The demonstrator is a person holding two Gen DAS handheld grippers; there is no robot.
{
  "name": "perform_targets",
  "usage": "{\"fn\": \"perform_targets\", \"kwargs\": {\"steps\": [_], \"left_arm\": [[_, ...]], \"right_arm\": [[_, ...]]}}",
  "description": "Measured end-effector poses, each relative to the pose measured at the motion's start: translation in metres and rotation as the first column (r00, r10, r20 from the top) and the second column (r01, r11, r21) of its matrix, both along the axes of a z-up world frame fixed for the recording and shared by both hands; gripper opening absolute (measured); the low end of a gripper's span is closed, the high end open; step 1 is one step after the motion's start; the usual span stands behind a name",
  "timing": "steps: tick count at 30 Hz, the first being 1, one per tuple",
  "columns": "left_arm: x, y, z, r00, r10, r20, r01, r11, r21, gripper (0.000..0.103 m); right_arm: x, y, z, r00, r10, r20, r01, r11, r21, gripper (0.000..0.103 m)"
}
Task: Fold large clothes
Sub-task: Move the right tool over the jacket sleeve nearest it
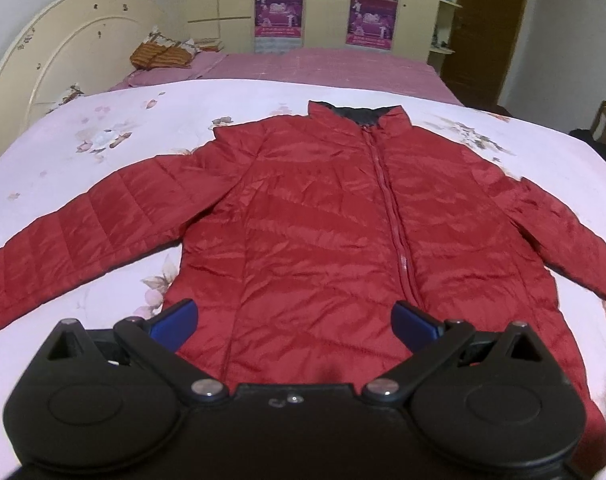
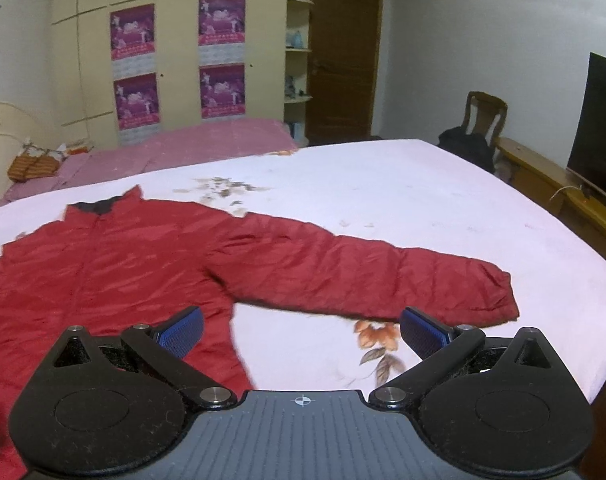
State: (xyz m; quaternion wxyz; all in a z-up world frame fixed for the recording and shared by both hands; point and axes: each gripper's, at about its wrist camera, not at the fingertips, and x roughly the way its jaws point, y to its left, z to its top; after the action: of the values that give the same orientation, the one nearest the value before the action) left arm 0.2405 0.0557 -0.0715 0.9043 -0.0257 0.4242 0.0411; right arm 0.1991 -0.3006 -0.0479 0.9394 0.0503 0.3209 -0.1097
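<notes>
A red quilted jacket (image 1: 323, 216) lies flat and zipped on the white floral bedsheet (image 1: 83, 148), collar at the far side, both sleeves spread outward. My left gripper (image 1: 295, 322) hovers open above the jacket's lower hem, nothing between its blue pads. In the right wrist view the jacket (image 2: 115, 256) fills the left, and its right sleeve (image 2: 363, 276) stretches toward the bed's right edge. My right gripper (image 2: 301, 330) is open over the sheet just below that sleeve, near the armpit, holding nothing.
A pink bed (image 1: 323, 68) with a cream headboard (image 1: 63, 48) and pillows stands behind. A wardrobe with purple posters (image 2: 175, 60) lines the far wall. To the right are a wooden chair (image 2: 483, 120), a dark bag, a low bench and a TV (image 2: 603, 128).
</notes>
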Motion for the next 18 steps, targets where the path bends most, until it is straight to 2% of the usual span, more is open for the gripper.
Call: {"fn": "perform_targets", "kwargs": {"steps": [11, 18], "left_arm": [[0.058, -0.025, -0.032, 0.997, 0.073, -0.015, -0.073, 0.997, -0.028, 0.103], [0.089, -0.038, -0.049, 0.995, 0.095, -0.024, -0.096, 0.995, -0.005, 0.103]], "right_arm": [[0.059, -0.102, -0.044, 0.992, -0.108, -0.060, 0.107, 0.994, -0.014, 0.103], [0.078, -0.179, -0.079, 0.963, -0.241, -0.119, 0.235, 0.970, -0.062, 0.103]]}}
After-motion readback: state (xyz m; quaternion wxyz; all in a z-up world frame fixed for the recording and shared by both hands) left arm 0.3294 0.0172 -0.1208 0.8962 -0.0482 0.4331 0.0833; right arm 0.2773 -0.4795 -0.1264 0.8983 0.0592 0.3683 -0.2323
